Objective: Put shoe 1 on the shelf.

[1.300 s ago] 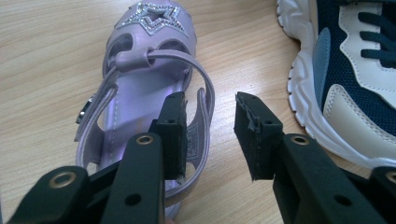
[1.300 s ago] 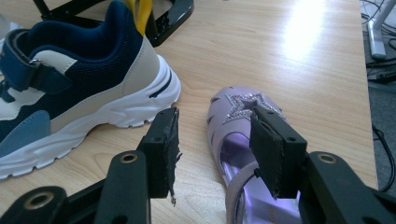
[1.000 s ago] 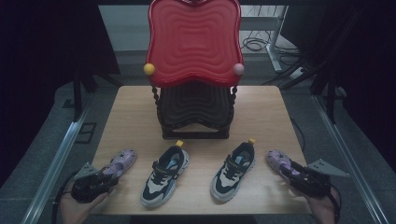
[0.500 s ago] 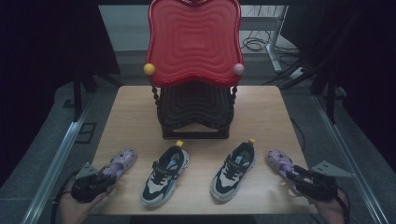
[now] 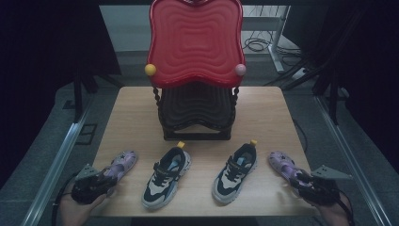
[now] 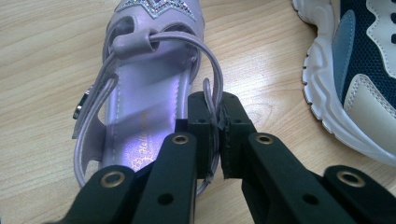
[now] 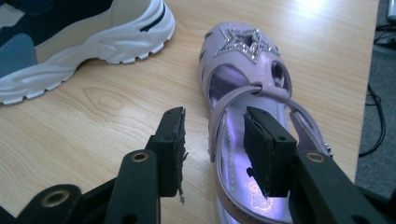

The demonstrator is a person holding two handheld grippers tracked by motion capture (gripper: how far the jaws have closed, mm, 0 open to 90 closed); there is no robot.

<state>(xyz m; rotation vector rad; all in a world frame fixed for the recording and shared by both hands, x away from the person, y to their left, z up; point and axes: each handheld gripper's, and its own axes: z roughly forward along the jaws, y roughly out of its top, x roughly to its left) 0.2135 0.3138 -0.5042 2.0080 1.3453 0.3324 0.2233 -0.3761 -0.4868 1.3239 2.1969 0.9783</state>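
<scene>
The left claw point(image 6: 215, 135) is clamped on the left purple sandal's point(image 6: 149, 88) heel strap, while the right claw point(image 7: 214, 149), just closing, straddles the right purple sandal's point(image 7: 247, 93) strap unclamped on the bench point(image 5: 131, 113).

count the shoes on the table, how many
4. Left purple sandal at the near left, its strap in the left gripper; two sneakers in the middle; right purple sandal at the near right. None seems hidden.

Two purple strappy sandals point(image 5: 123, 163) point(image 5: 281, 163) with glittery star toes, two navy-and-cream chunky sneakers point(image 5: 167, 176) point(image 5: 235, 172), one red wavy-topped two-tier plastic rack point(image 5: 195, 44) — all on one light wooden table point(image 5: 131, 113).
</scene>
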